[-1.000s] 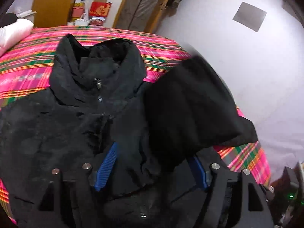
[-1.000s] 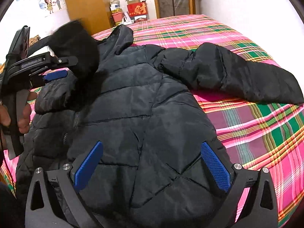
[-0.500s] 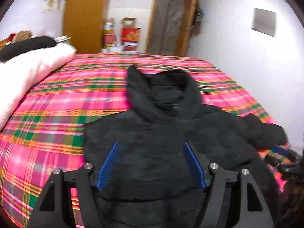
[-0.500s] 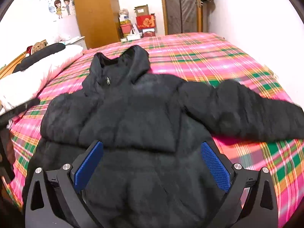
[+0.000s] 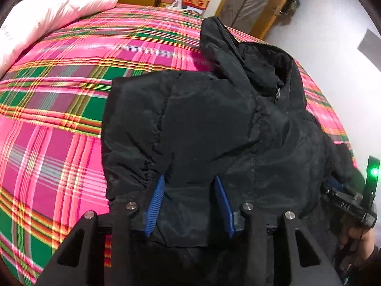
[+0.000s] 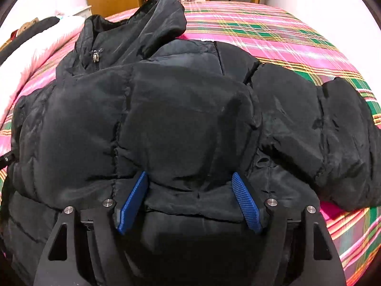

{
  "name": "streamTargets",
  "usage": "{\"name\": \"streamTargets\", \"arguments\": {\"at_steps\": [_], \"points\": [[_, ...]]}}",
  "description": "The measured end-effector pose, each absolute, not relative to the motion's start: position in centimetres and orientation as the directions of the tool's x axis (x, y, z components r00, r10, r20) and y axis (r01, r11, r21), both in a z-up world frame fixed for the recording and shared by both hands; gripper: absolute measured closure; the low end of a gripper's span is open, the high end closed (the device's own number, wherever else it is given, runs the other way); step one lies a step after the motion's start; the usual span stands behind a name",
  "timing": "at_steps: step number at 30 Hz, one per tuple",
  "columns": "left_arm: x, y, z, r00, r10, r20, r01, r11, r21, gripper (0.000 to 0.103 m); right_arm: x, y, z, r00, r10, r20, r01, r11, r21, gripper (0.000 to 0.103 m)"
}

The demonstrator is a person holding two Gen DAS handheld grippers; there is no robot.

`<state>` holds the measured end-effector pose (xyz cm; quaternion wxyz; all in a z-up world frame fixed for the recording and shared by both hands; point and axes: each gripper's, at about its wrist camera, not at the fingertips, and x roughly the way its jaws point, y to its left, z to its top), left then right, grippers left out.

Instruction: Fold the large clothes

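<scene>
Sleeve now folded over black puffer jacket [image 6: 181, 109]; both tools [image 5: 189, 202] [image 6: 188, 200] closing round fabric.

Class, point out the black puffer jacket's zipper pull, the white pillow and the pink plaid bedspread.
zipper pull [image 6: 96, 56]: right wrist view, metal tab.
white pillow [image 5: 54, 7]: left wrist view, its middle.
pink plaid bedspread [image 5: 52, 124]: left wrist view, bare patch.

Bare plaid bedspread [image 5: 52, 124] left of black jacket [image 5: 214, 124]: open passage. White pillow [image 5: 47, 12] blocks far-left corner. Outstretched sleeve [image 6: 321, 131] covers the right side; bedspread beyond is free.

Close downward views, shared jacket [image 5: 214, 124]
</scene>
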<state>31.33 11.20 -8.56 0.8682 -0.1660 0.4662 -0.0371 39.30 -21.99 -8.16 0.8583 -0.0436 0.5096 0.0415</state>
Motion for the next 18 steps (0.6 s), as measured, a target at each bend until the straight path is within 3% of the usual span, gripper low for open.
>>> {"name": "streamTargets", "arguments": {"at_steps": [3, 6, 12, 14, 18], "points": [[31.2, 12.3, -5.8, 0.633, -0.245, -0.734, -0.073, 0.925, -0.372, 0.058, 37.1, -22.3, -4.8, 0.552, 0.083, -0.829, -0.117, 0.993, 0.021, 0.031], [31.0, 12.9, -3.6, 0.727, -0.193, -0.659, -0.05, 0.942, -0.331, 0.057, 36.4, -21.9, -2.2, 0.634, 0.09, -0.768, -0.137, 0.991, 0.003, 0.031], [32.6, 14.4, -8.6, 0.57, -0.166, -0.804, -0.156, 0.94, -0.305, 0.057, 43.2, -20.7, -6.8, 0.499, 0.087, -0.862, -0.128, 0.991, 0.026, 0.031], [32.8, 14.6, -9.2, 0.564, -0.175, -0.807, -0.157, 0.937, -0.313, 0.057, 44.0, -20.8, -8.1, 0.483, 0.13, -0.866, -0.126, 0.989, 0.078, 0.031], [32.7, 13.9, -8.9, 0.566, -0.153, -0.81, -0.157, 0.945, -0.288, 0.057, 44.3, -20.2, -8.6, 0.495, 0.112, -0.862, -0.15, 0.988, 0.043, 0.029]]}}
